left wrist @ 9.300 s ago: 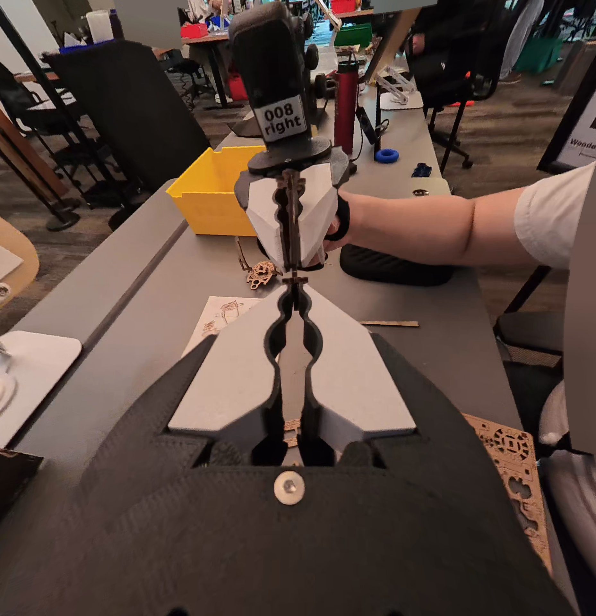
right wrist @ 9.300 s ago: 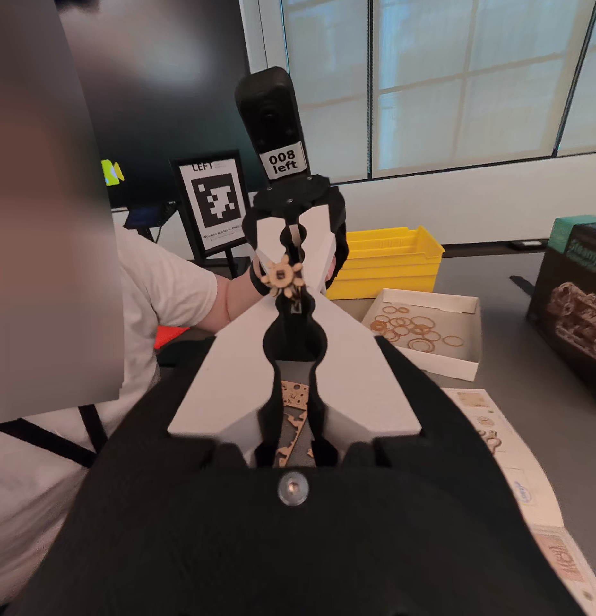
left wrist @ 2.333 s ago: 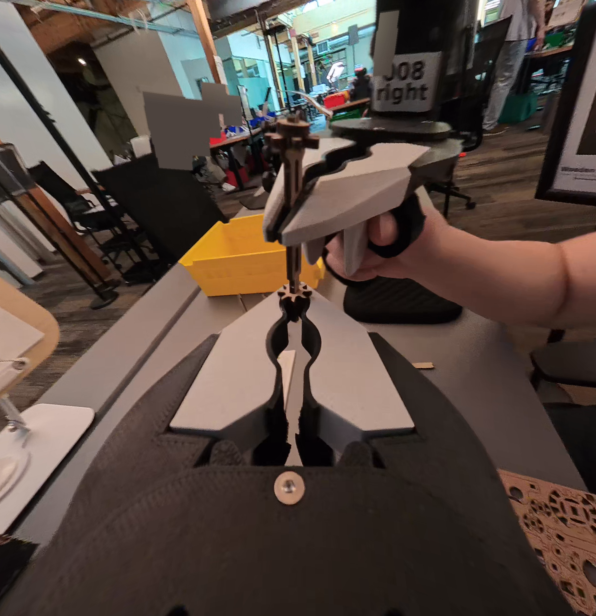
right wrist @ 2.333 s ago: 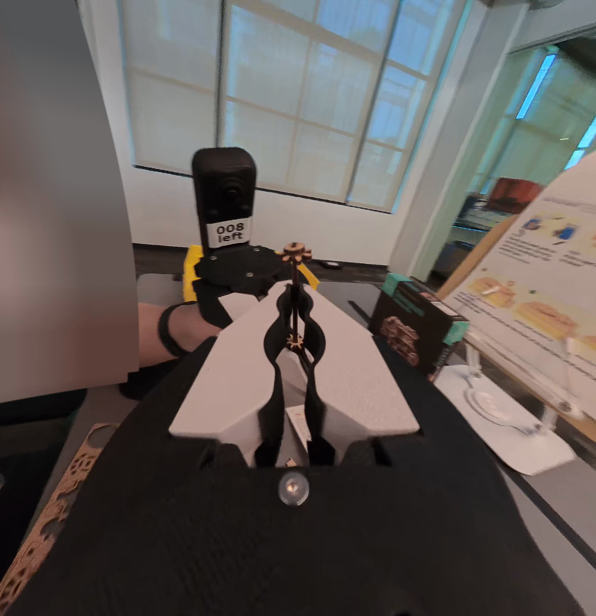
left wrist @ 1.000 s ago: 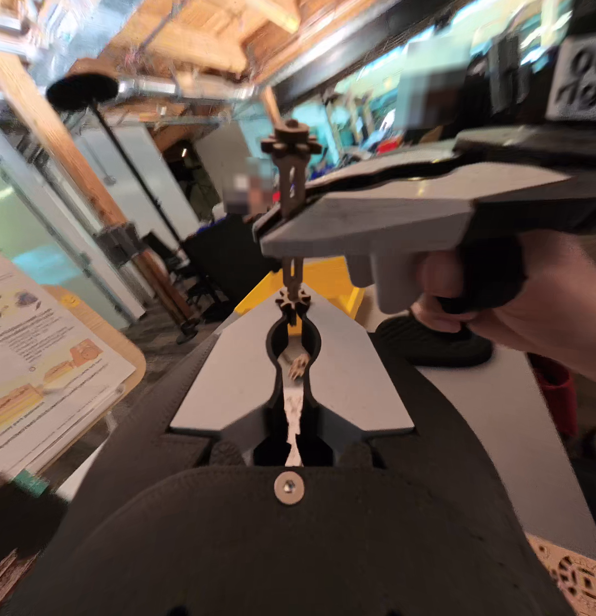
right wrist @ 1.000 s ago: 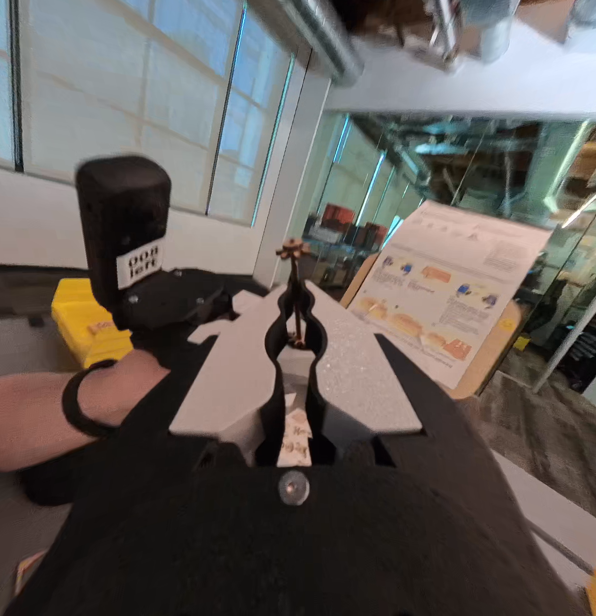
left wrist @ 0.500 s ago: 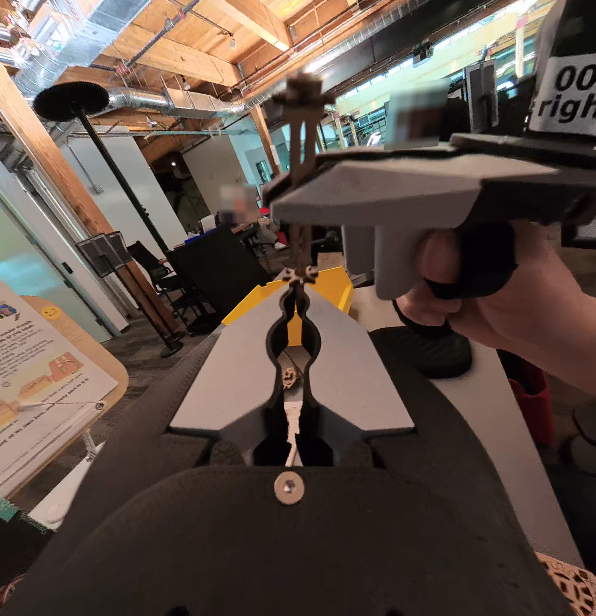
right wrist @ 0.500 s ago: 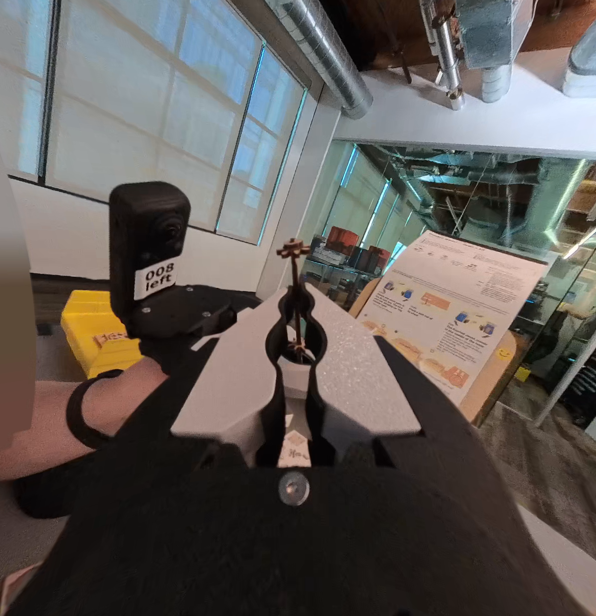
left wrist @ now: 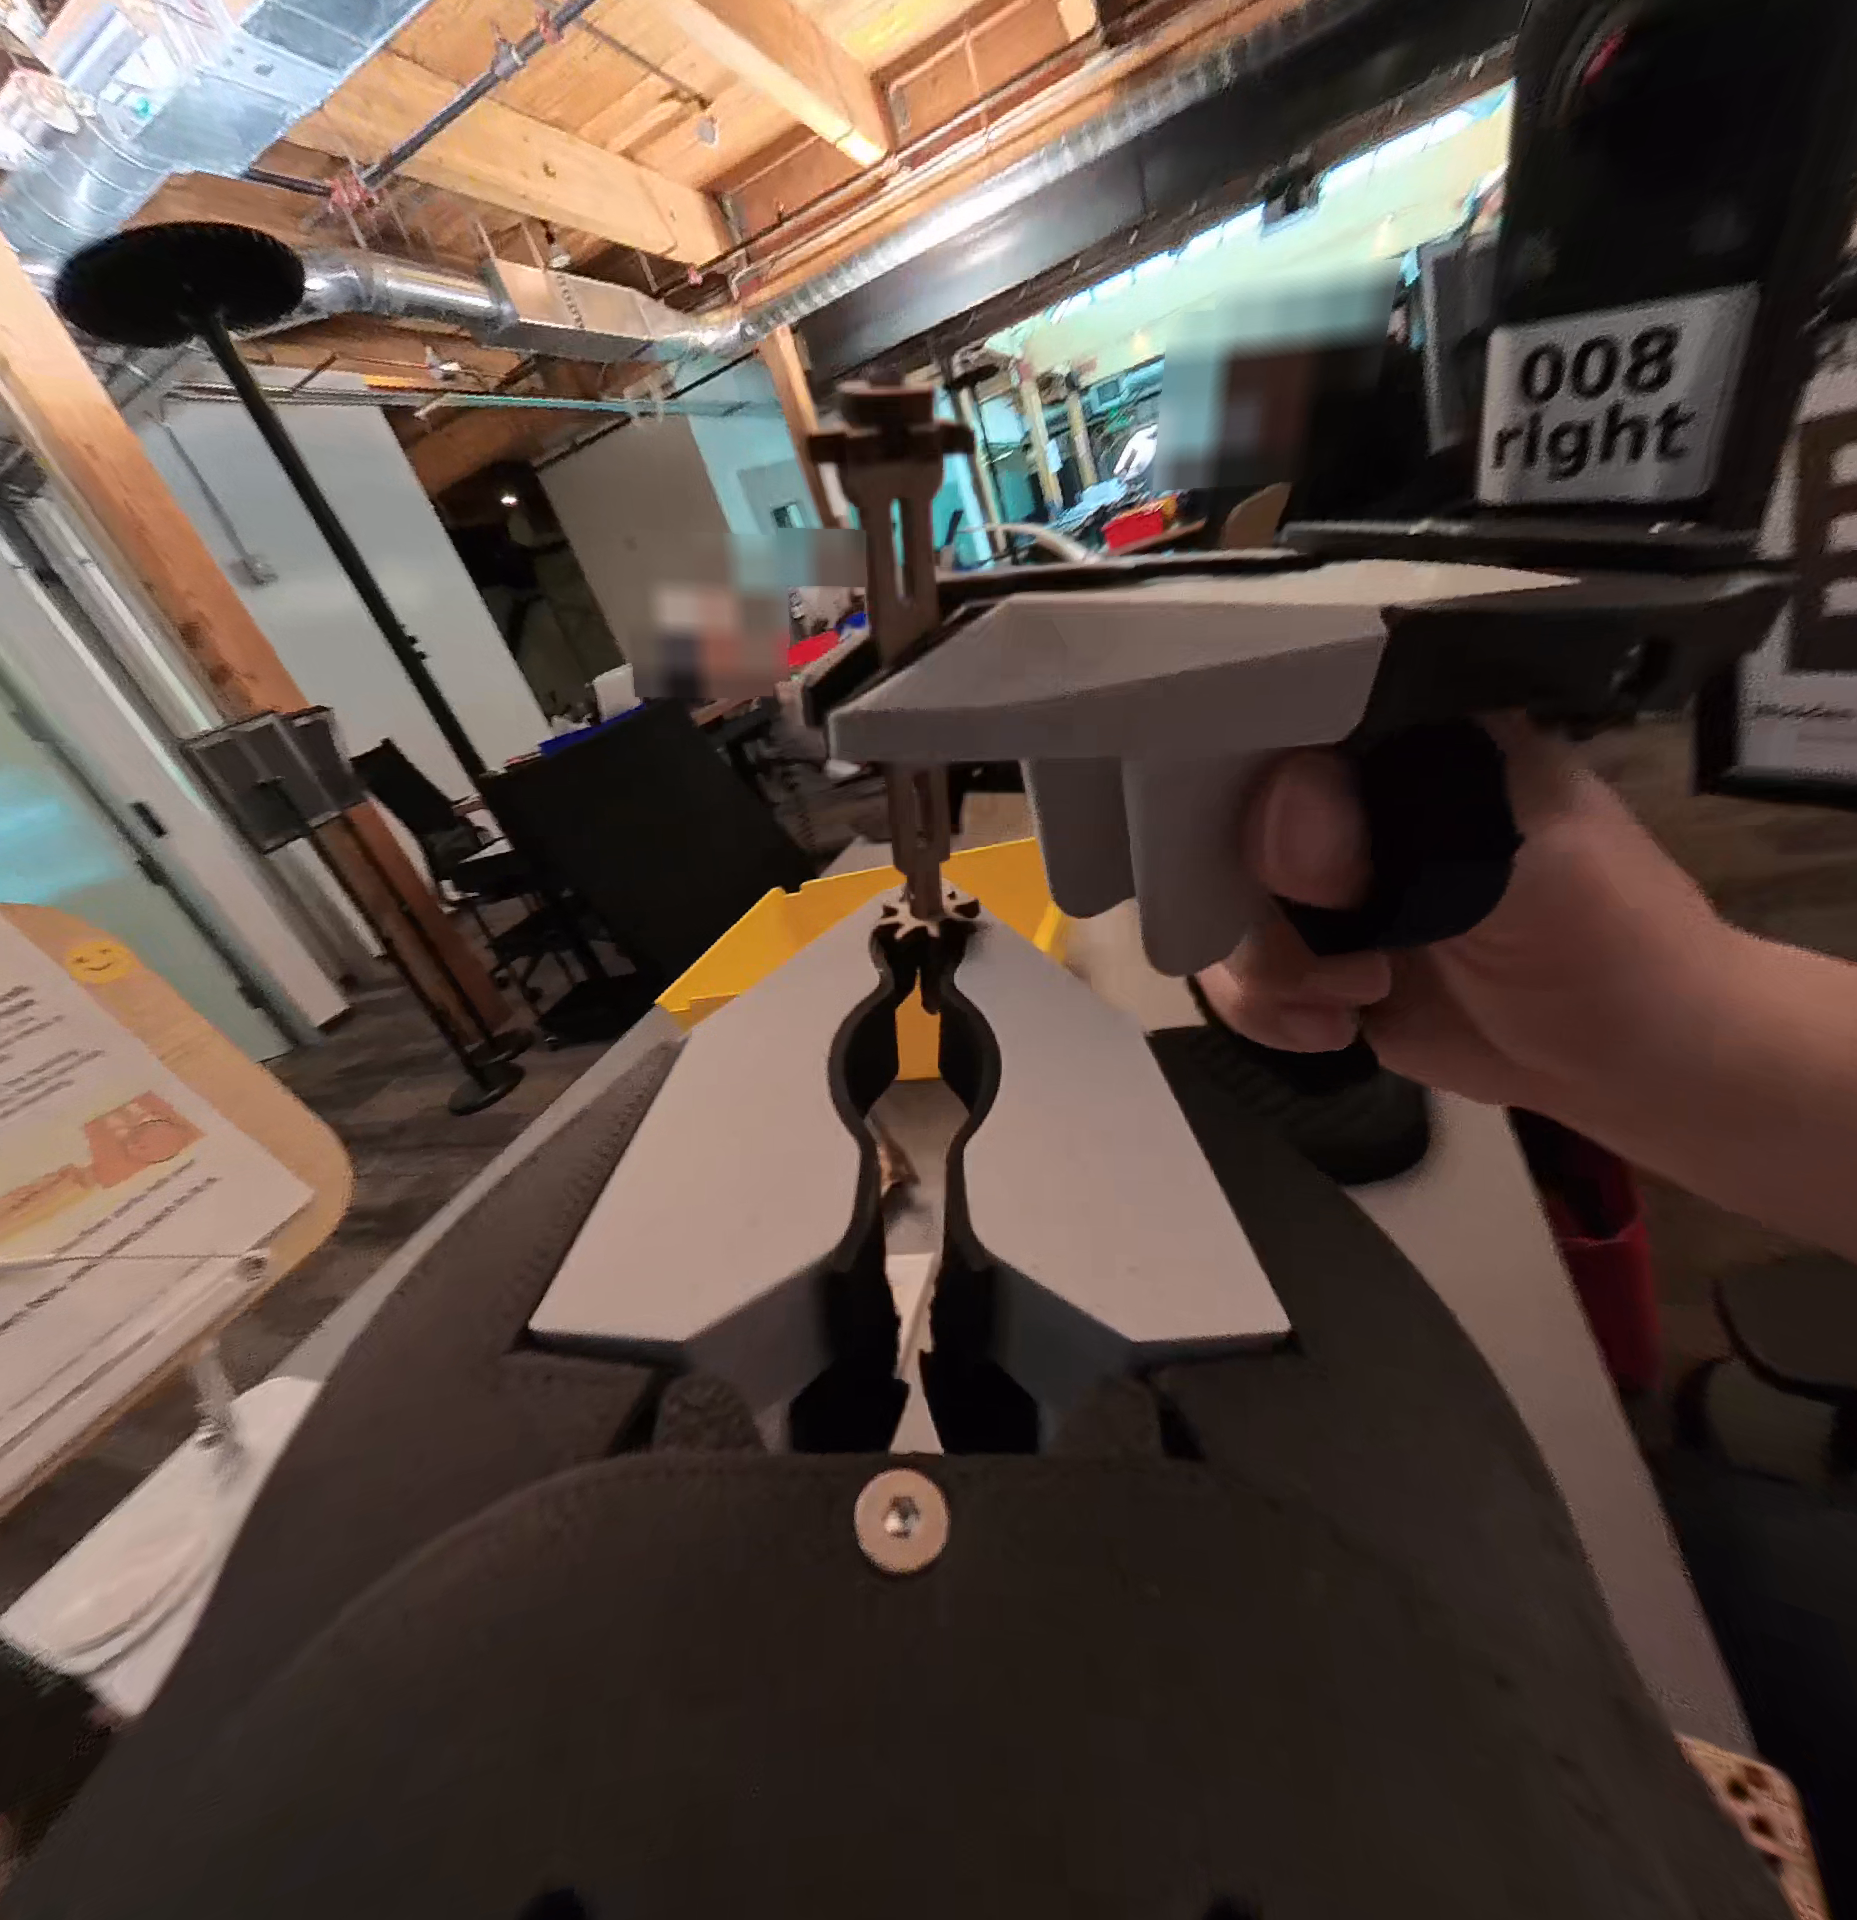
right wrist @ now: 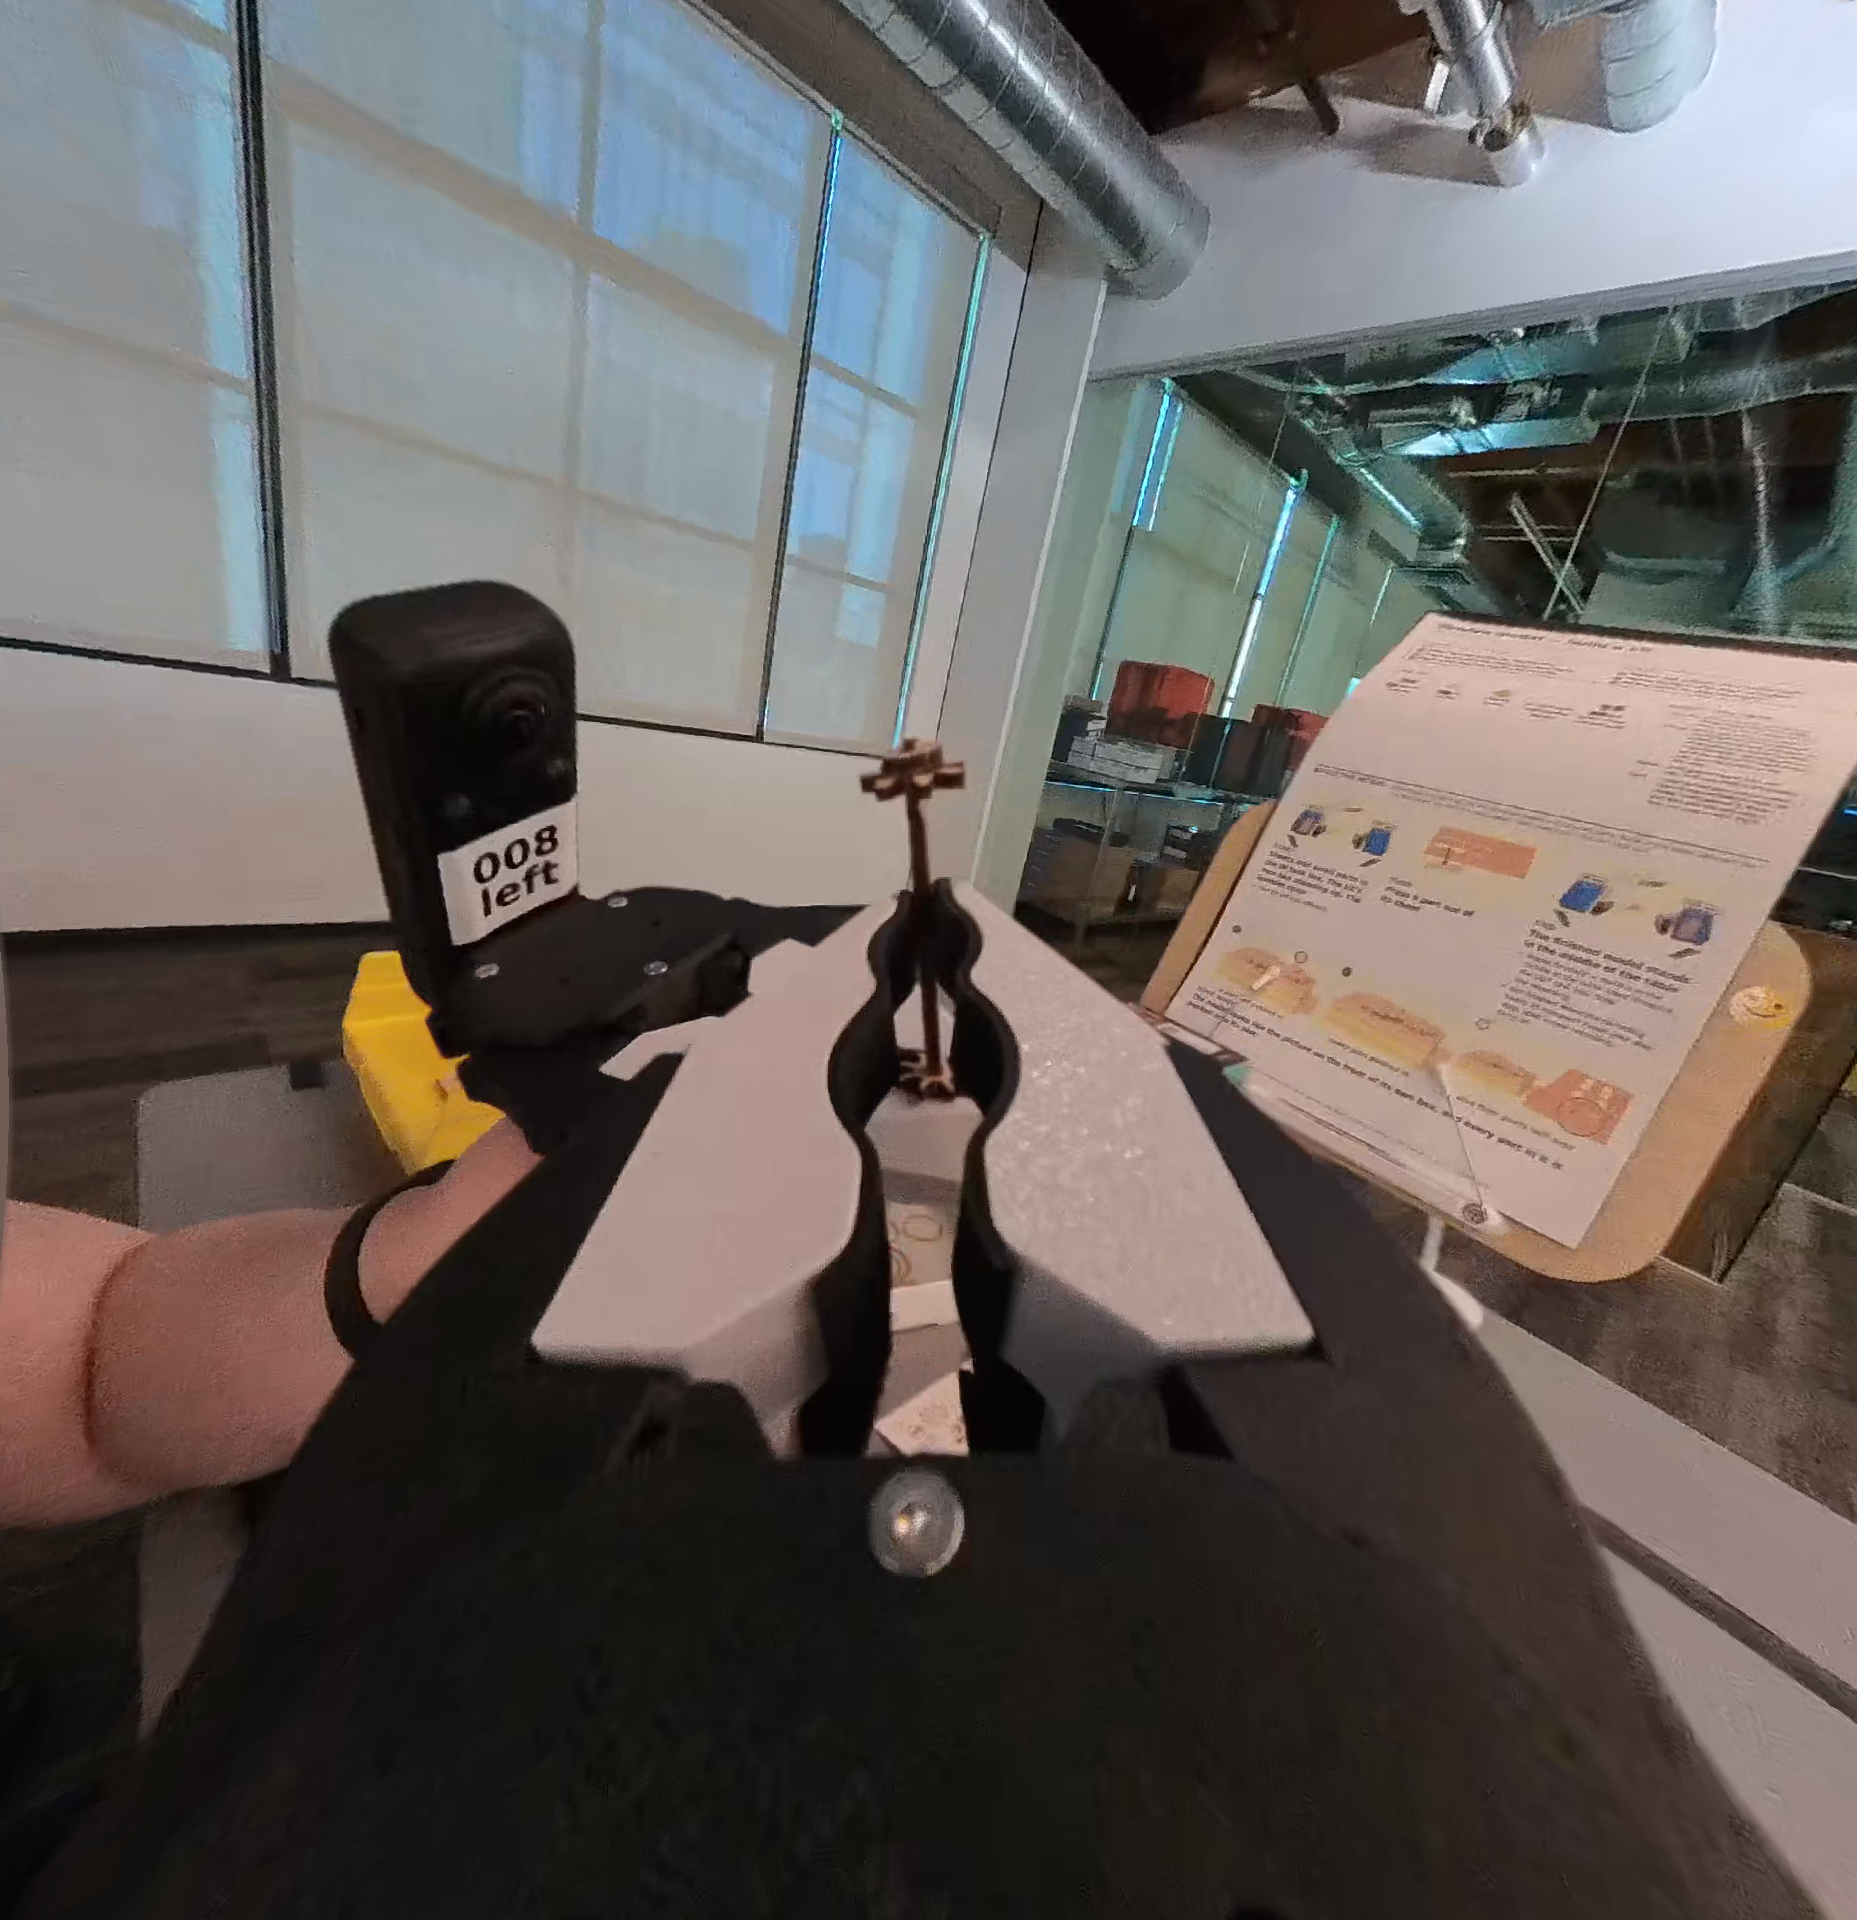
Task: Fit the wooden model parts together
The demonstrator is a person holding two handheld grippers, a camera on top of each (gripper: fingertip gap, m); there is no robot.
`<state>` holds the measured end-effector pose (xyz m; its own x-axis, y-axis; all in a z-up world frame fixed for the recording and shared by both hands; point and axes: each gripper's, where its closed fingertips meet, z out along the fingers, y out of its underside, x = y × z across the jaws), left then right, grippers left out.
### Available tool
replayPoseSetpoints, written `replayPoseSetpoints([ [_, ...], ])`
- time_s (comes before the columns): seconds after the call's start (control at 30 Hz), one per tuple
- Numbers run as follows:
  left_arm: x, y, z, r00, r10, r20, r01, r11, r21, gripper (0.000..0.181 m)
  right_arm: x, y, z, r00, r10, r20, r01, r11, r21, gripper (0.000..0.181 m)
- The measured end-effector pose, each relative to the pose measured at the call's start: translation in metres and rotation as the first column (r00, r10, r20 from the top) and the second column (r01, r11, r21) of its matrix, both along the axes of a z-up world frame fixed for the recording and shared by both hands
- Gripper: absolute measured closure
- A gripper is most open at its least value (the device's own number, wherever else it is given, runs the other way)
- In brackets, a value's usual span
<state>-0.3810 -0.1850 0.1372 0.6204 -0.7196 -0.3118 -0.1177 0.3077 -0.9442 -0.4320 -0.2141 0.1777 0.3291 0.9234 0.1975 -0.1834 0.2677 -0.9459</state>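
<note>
My left gripper (left wrist: 924, 930) is shut on a small wooden gear (left wrist: 929, 914), held flat at its tips. My right gripper (left wrist: 862, 675) comes in from the right above it and is shut on a thin wooden axle (left wrist: 903, 582) that stands upright. The axle carries a second gear (left wrist: 893, 421) on top, and its lower end meets the small gear. In the right wrist view my right gripper (right wrist: 919, 899) pinches the axle (right wrist: 916, 842). The top gear (right wrist: 911, 774) shows above the tips and the lower gear (right wrist: 924, 1075) shows through the finger gap. The left gripper's fingertips are hidden there.
A grey table (left wrist: 1423, 1299) lies below. On it are a yellow bin (left wrist: 789, 935), a black pad (left wrist: 1319, 1122) and a cut-out wooden sheet (left wrist: 1755, 1797). An instruction sheet on a wooden stand (right wrist: 1506, 935) stands beside the table. The left gripper's camera (right wrist: 467, 748) rises at left.
Both grippers have risen from low over the table. The right one turned side-on, so the axle stands upright over the left's gear. In the last half second the axle slid a little lower.
</note>
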Motion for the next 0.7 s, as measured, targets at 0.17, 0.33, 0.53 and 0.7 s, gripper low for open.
replayPoseSetpoints([
  [0.17, 0.001, -0.004, 0.001, 0.999, -0.038, 0.001, 0.038, 0.999, -0.012, 0.181, -0.001, -0.004, 0.001, 1.0, 0.025, 0.001, -0.025, 1.0, 0.011, 0.18],
  [0.33, 0.004, -0.004, -0.003, 0.999, -0.049, -0.01, 0.048, 0.998, -0.037, 0.181, 0.003, -0.005, 0.0, 0.999, 0.037, 0.001, -0.037, 0.999, 0.015, 0.18],
  [0.53, 0.003, 0.0, -0.008, 0.996, 0.007, -0.084, -0.008, 1.0, -0.008, 0.181, 0.006, -0.004, -0.004, 0.999, 0.043, 0.022, -0.043, 0.999, -0.003, 0.18],
  [0.7, -0.001, 0.003, -0.01, 0.988, 0.052, -0.147, -0.049, 0.999, 0.021, 0.181, 0.008, -0.002, -0.006, 0.997, 0.061, 0.047, -0.059, 0.997, -0.047, 0.181],
])
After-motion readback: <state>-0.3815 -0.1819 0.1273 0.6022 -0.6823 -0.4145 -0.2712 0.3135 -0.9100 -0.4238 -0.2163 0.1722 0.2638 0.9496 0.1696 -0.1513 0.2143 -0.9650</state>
